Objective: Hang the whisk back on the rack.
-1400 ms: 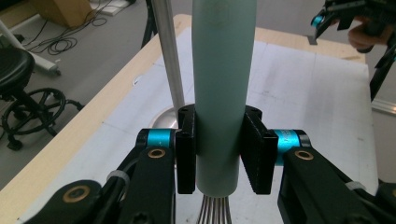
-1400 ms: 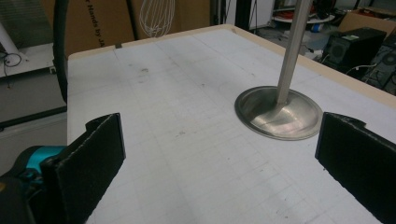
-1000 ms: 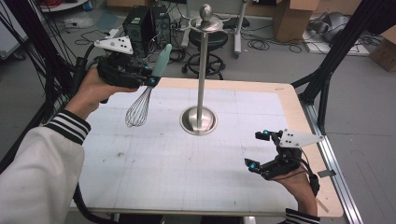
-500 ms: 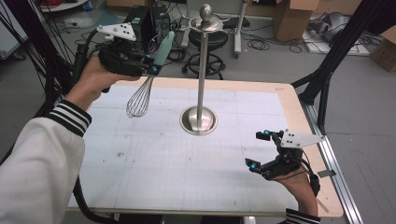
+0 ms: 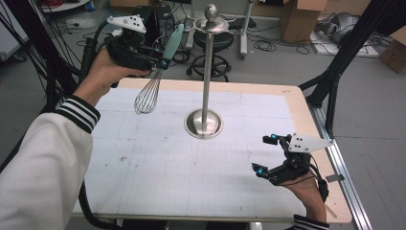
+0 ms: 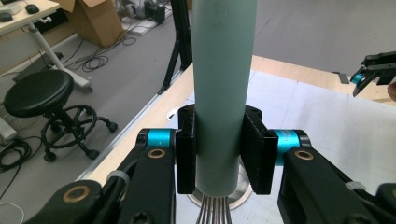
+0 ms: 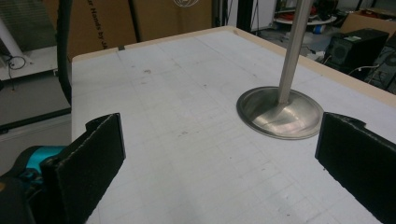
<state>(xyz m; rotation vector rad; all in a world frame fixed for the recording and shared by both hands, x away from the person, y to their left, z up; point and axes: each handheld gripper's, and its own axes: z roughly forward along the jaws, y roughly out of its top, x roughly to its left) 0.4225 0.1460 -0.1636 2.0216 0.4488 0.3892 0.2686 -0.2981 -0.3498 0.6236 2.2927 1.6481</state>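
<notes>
Since the earlier frames, the left hand-held gripper [image 5: 163,61] has risen and gone a little toward the far edge of the counter [image 5: 158,172], and it carries the whisk [image 5: 155,79] with it; the right hand-held gripper [image 5: 267,154] has stayed where it was. Now the left one is held high above the far left corner of the counter, and its jaws are closed on the pale green handle of the whisk, one pad on each side, as the left gripper view shows well [image 6: 223,156]. The whisk hangs tilted, with the handle up and toward the stand [image 5: 205,122], and the wire head down and to the left, in the air above the counter and not touching it. The handle top is near the top of the stand but apart from it. The right hand-held gripper rests low near the right front edge, with jaws wide open and nothing between them; in the right gripper view [image 7: 219,158] the round base of the stand [image 7: 279,112] lies ahead of it.
</notes>
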